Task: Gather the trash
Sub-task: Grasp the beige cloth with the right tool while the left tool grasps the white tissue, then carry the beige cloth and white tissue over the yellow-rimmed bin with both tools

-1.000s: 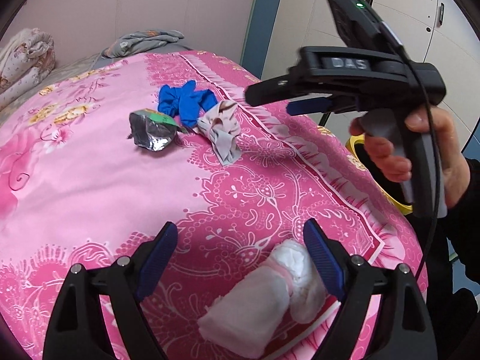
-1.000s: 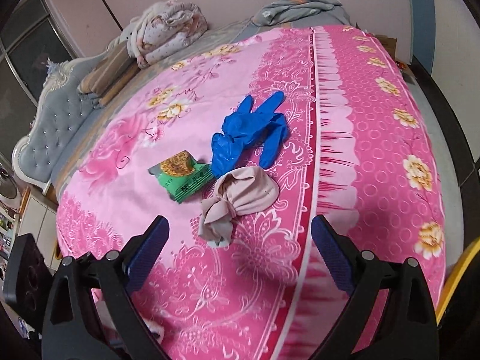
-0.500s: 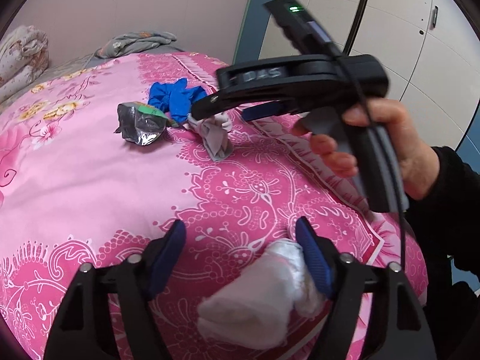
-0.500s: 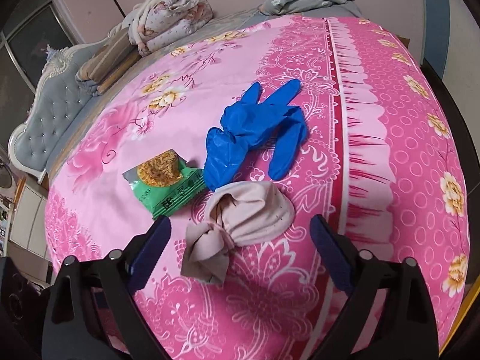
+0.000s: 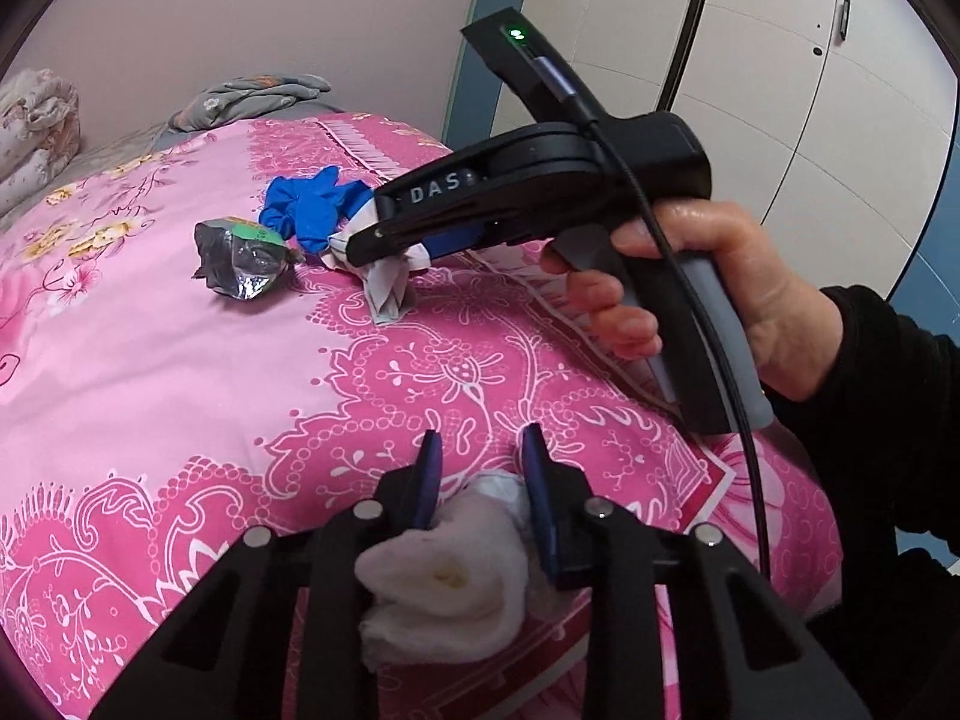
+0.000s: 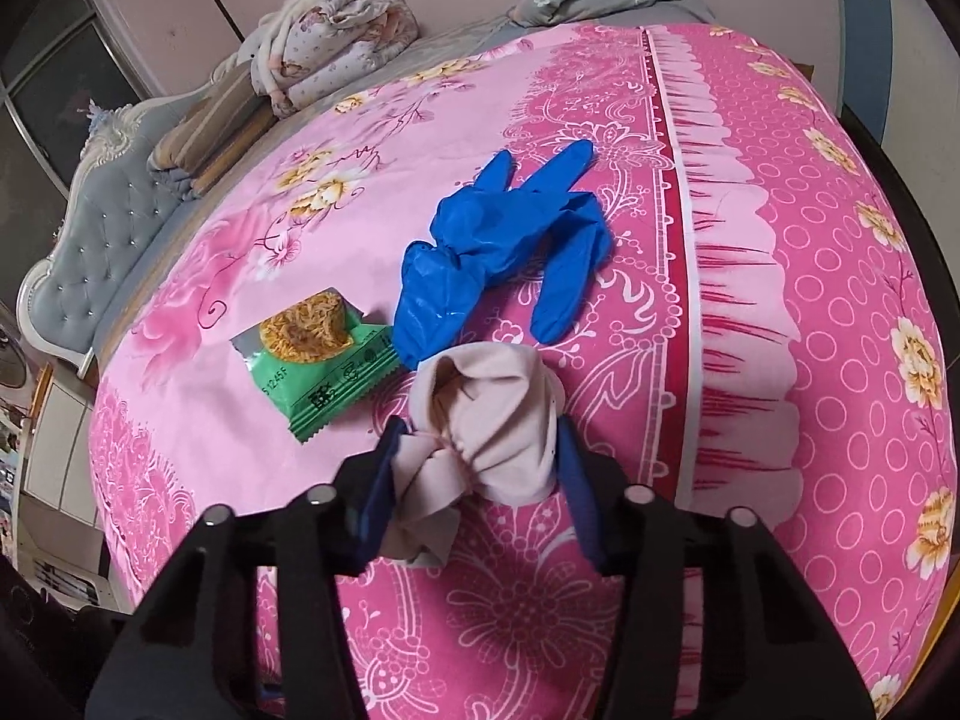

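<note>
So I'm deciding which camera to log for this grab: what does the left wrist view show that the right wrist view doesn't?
Left wrist only: the left gripper shut on a white tissue wad, the person's hand, and white cabinet doors.

Right wrist only: the headboard, and the snack wrapper's printed green face.

Both: the right gripper closing on the beige cloth, the blue glove, the pink bedspread.

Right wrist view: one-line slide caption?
Right claw shut on a knotted beige cloth on the pink bedspread; blue glove and green snack wrapper lie just beyond.
</note>
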### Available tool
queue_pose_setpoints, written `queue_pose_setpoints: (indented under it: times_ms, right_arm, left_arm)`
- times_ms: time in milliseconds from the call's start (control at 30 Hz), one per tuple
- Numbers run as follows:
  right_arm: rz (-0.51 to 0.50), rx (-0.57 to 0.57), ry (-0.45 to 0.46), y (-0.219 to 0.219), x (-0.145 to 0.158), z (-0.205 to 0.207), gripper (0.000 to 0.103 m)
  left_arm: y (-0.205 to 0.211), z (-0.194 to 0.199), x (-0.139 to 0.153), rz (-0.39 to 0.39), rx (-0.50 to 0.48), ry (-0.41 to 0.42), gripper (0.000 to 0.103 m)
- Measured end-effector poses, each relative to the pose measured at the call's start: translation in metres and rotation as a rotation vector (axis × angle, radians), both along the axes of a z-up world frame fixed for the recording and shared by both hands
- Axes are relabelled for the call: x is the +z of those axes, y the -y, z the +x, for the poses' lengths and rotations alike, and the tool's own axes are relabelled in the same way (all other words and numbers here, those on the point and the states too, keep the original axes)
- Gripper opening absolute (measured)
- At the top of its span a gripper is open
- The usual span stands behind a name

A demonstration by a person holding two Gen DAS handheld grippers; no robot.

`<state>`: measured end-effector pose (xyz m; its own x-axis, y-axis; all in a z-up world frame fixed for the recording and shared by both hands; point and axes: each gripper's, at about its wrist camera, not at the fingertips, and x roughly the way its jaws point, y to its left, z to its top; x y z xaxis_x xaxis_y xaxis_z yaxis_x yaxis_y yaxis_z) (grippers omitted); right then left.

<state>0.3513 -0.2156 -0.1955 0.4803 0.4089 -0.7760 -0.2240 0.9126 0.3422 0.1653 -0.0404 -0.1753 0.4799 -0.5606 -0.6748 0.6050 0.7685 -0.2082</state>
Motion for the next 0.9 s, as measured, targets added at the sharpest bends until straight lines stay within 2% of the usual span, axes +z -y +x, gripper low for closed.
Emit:
queue_pose_setpoints:
  times_ms: [200, 467, 900]
  right_arm:
    - [0.009, -0.010, 0.017, 0.004, 0.009, -0.009, 0.036]
    - [0.023, -0.043, 0.056, 0.020, 0.031, -0.030, 0.035]
    - [0.084, -0.128, 0.118, 0.070, 0.076, -0.083, 0.036]
  left_arm:
    - [0.000, -0.003, 0.004, 0.009, 0.008, 0.011, 0.023]
    - [-0.013, -0.013, 0.017, -0.005, 0.061, 0.013, 0.022]
    - [-0.003, -0.040, 0.080, -0.011, 0.155, 0.131, 0.022]
